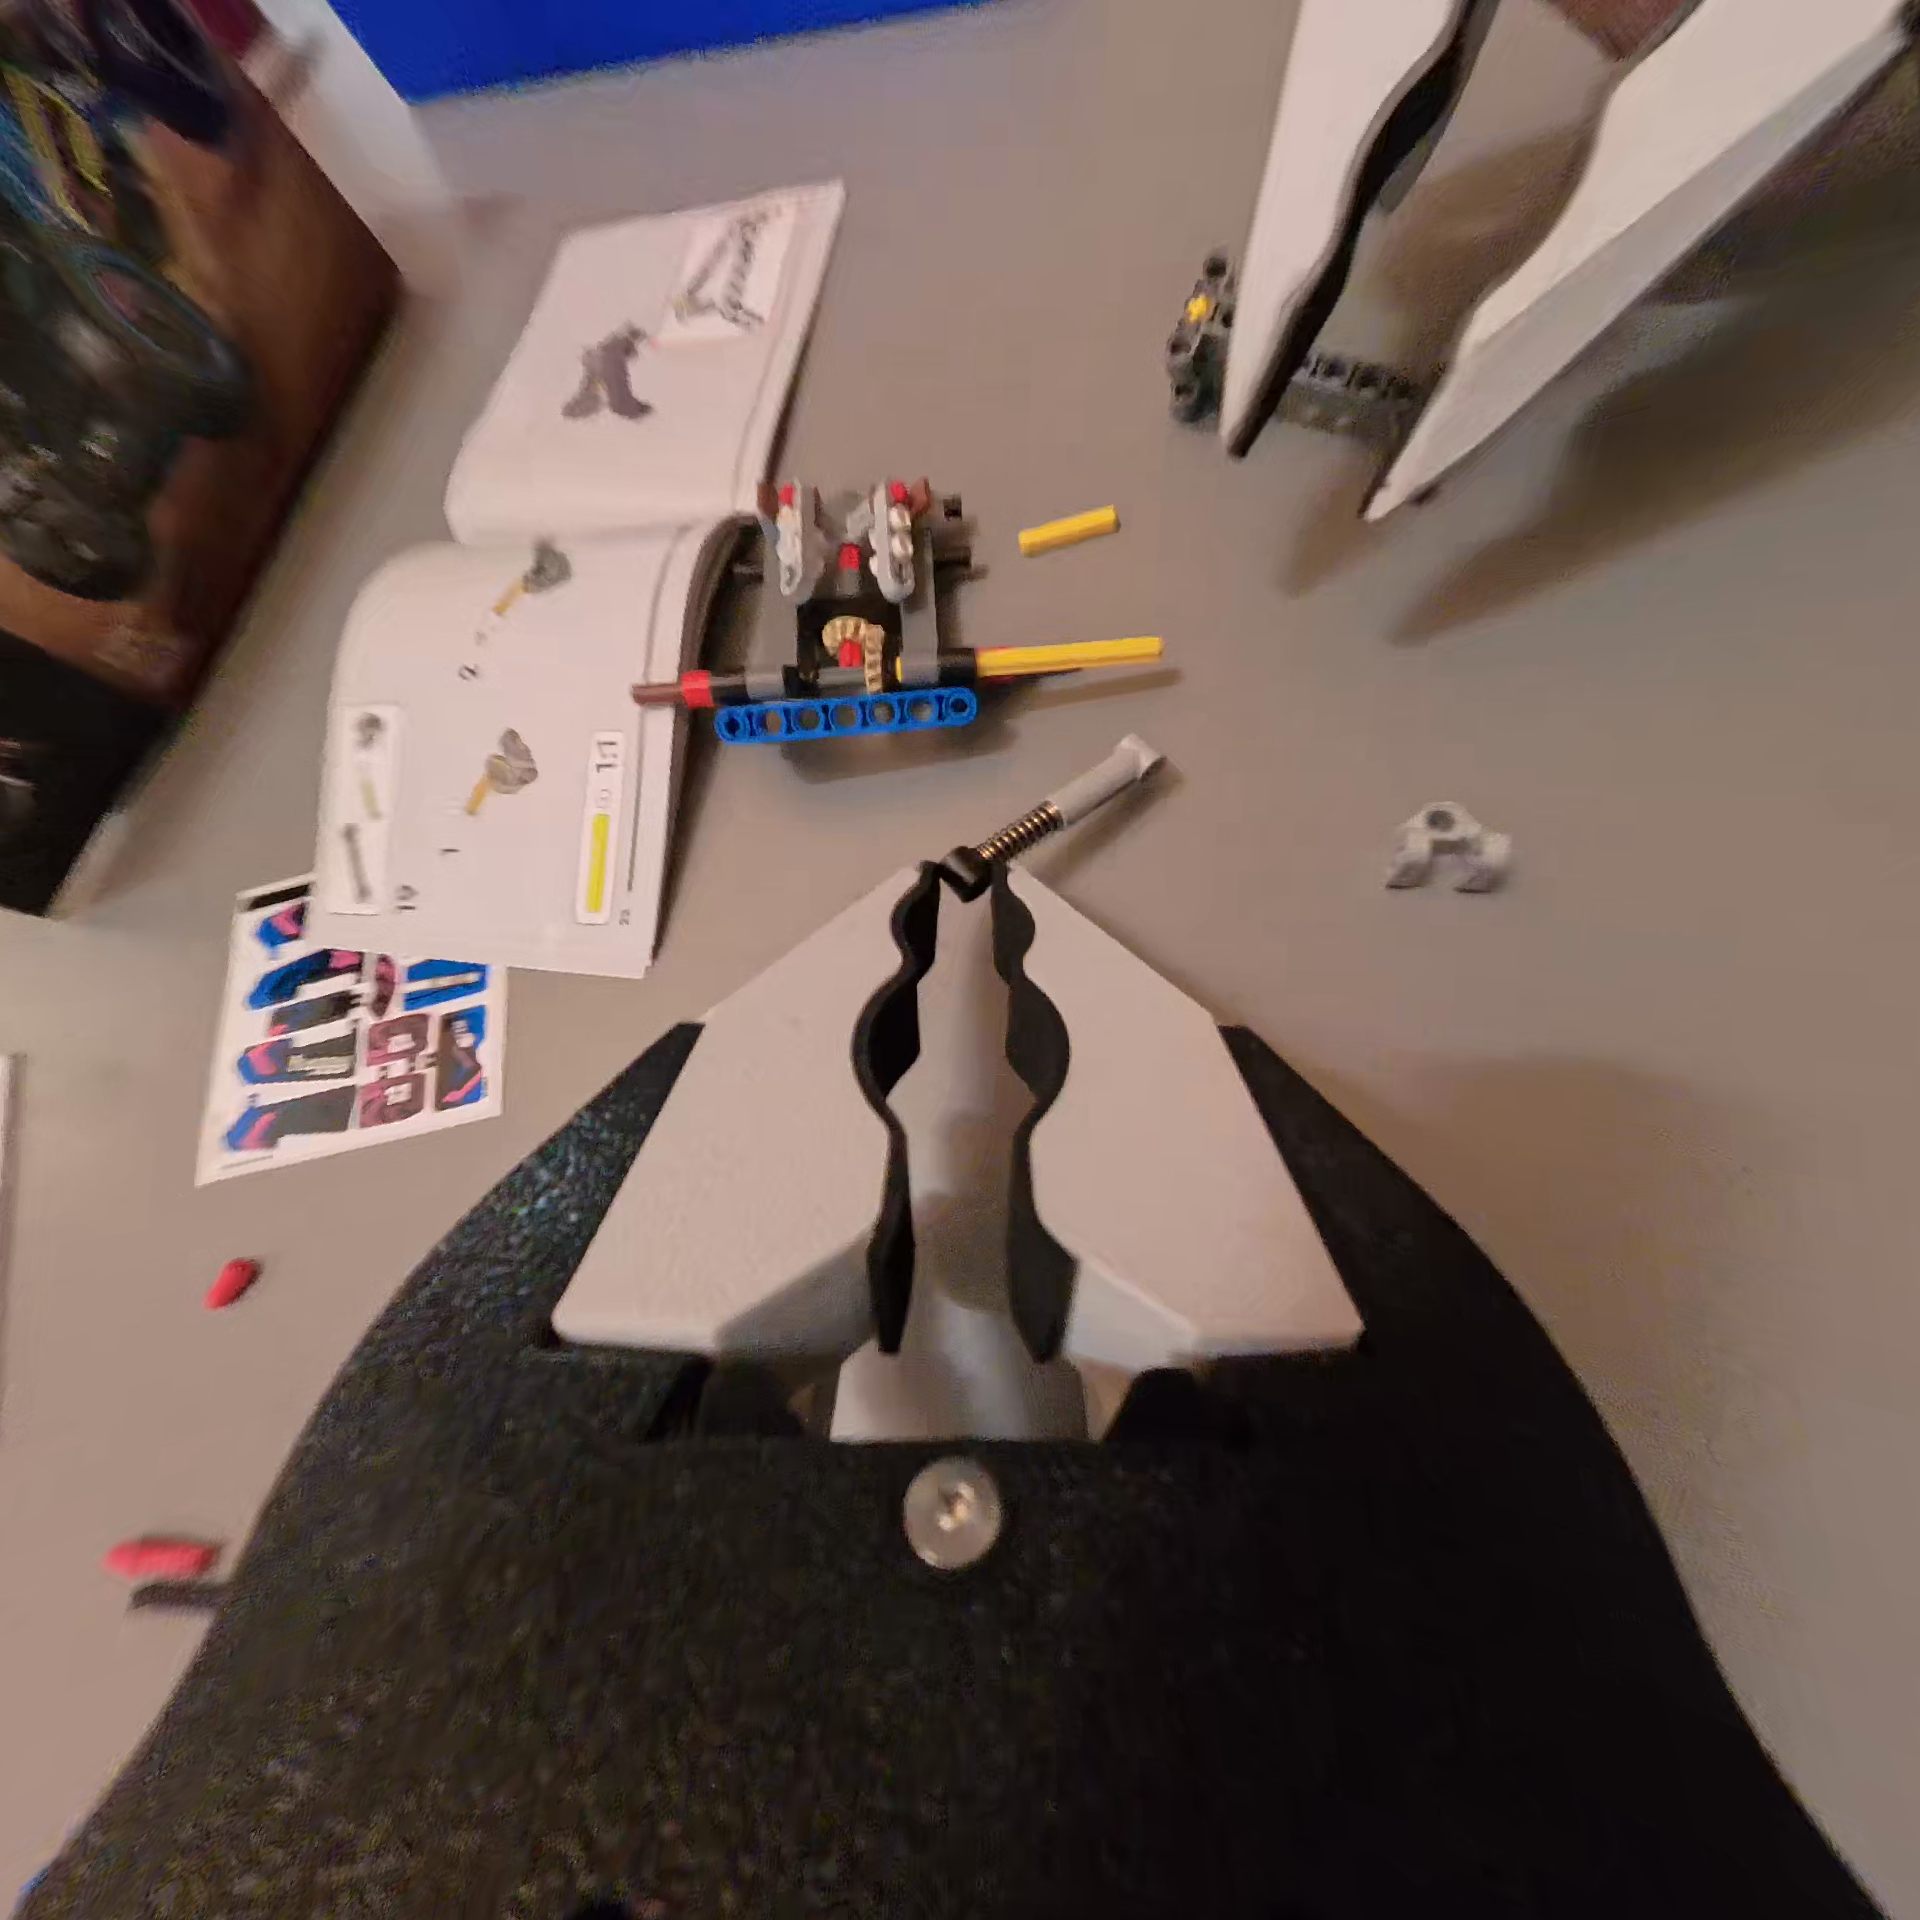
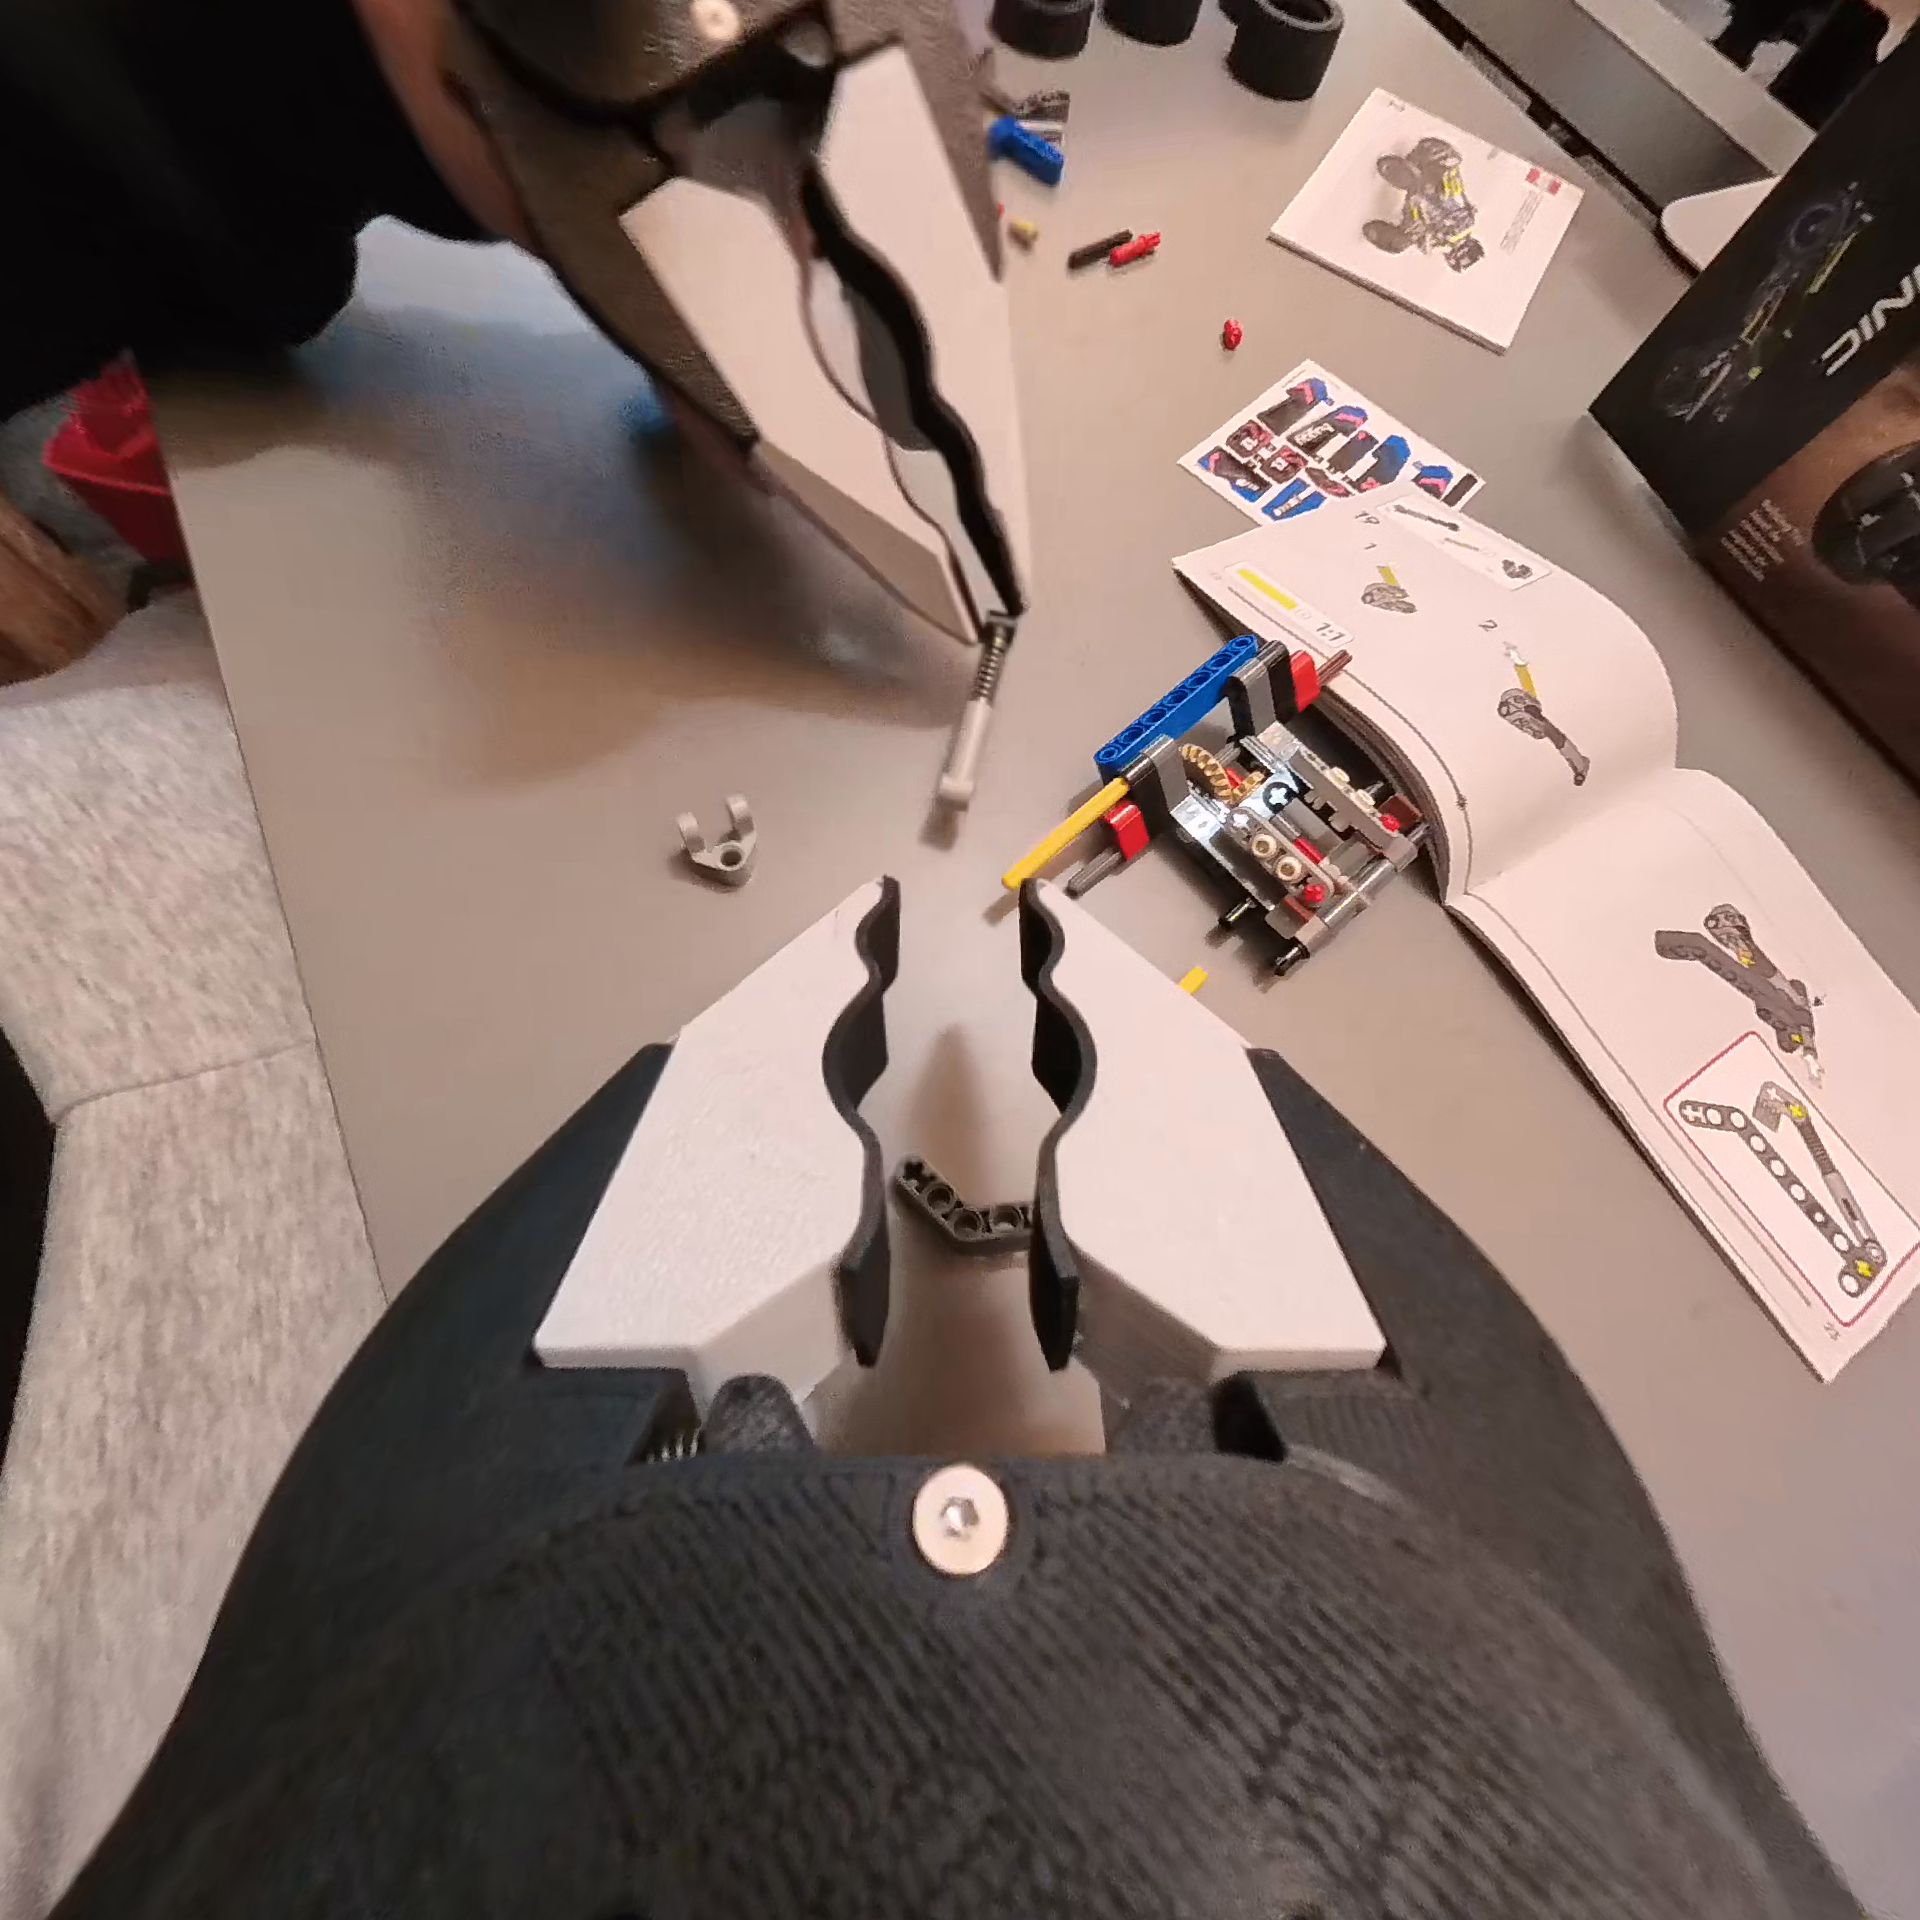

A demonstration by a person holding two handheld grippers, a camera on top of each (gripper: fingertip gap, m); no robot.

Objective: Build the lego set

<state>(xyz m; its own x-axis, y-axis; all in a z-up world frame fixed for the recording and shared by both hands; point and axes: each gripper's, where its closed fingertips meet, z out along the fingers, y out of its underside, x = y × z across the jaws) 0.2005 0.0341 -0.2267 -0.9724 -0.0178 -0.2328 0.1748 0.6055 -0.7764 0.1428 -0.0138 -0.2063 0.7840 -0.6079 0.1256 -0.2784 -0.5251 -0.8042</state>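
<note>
Left gripper (image 1: 961, 883) clamped on black end of grey spring shock absorber (image 1: 1081, 805), right gripper (image 2: 956, 899) jaws apart, dark grey angled beam (image 2: 961, 1210) apparently on table beneath, half-built chassis (image 2: 1247, 800) beside open booklet (image 2: 1558, 748).

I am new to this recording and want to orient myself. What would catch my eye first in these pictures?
The left gripper pinches the black end of a grey shock absorber with a metal spring, near the table's middle. Beside it, the half-built blue, grey and yellow brick assembly leans against the open white instruction booklet. The right gripper hovers open above a dark grey angled beam.
</note>
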